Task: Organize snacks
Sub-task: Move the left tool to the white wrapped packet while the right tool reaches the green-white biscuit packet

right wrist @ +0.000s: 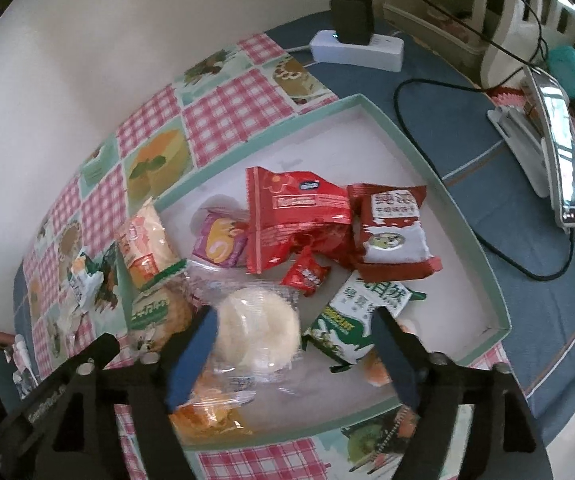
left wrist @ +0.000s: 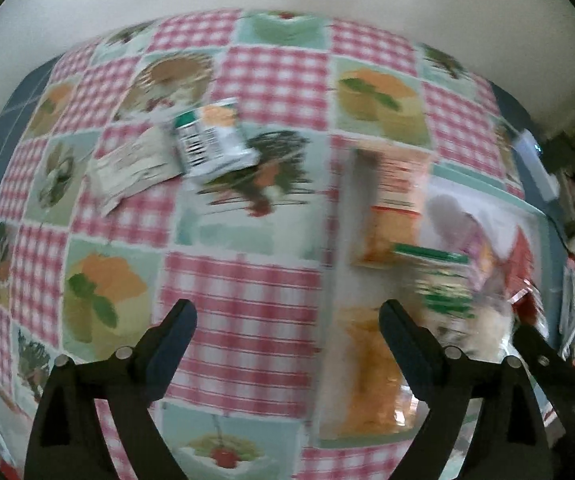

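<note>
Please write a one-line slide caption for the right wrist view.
Open right gripper hovers over a clear-wrapped round pastry in the snack-filled tray on a checkered tablecloth.

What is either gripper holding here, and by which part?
Nothing. The left gripper is open above the tablecloth; the right gripper is open over the round cake packet in the tray, not closed on it.

The green and white packet [right wrist: 357, 328] near the right of the tray reads "BISCUIT" in yellow beneath large Chinese characters, of which "自然" can be made out. The dark red packet [right wrist: 395, 232] behind it carries big white Chinese characters too blurred to read for sure. In the left wrist view, print on the far white and green packet [left wrist: 213, 140] is blurred beyond reading.
</note>
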